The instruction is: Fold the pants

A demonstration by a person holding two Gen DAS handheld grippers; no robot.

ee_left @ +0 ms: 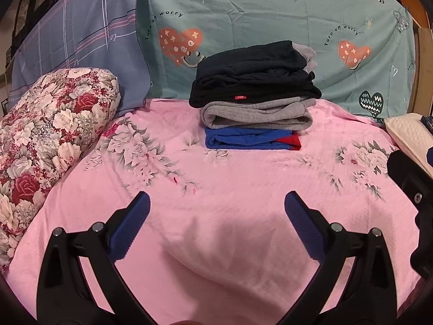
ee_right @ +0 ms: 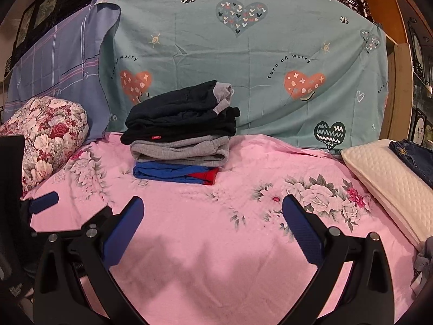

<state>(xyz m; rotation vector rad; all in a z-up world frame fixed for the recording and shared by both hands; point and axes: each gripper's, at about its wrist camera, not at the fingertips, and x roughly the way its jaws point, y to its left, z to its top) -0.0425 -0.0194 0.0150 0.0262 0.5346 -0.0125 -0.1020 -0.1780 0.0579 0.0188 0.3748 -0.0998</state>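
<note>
A stack of folded pants stands at the back of the pink floral bed sheet (ee_left: pixel 216 230): black pants (ee_left: pixel 251 78) on top, grey pants (ee_left: pixel 257 115) under them, blue and red pants (ee_left: pixel 251 139) at the bottom. The same stack shows in the right wrist view (ee_right: pixel 181 132). My left gripper (ee_left: pixel 216 203) is open and empty, low over bare sheet in front of the stack. My right gripper (ee_right: pixel 212 208) is open and empty, to the right of the left one. Dark blue jeans (ee_right: pixel 414 157) lie on a cream pillow (ee_right: pixel 384 173) at the right.
A red floral bolster (ee_left: pixel 46 140) lies at the left edge. A teal heart-print sheet (ee_left: pixel 270 13) and a purple plaid sheet (ee_left: pixel 81 38) hang behind the bed. The left gripper's body shows at the left of the right wrist view (ee_right: pixel 16 189).
</note>
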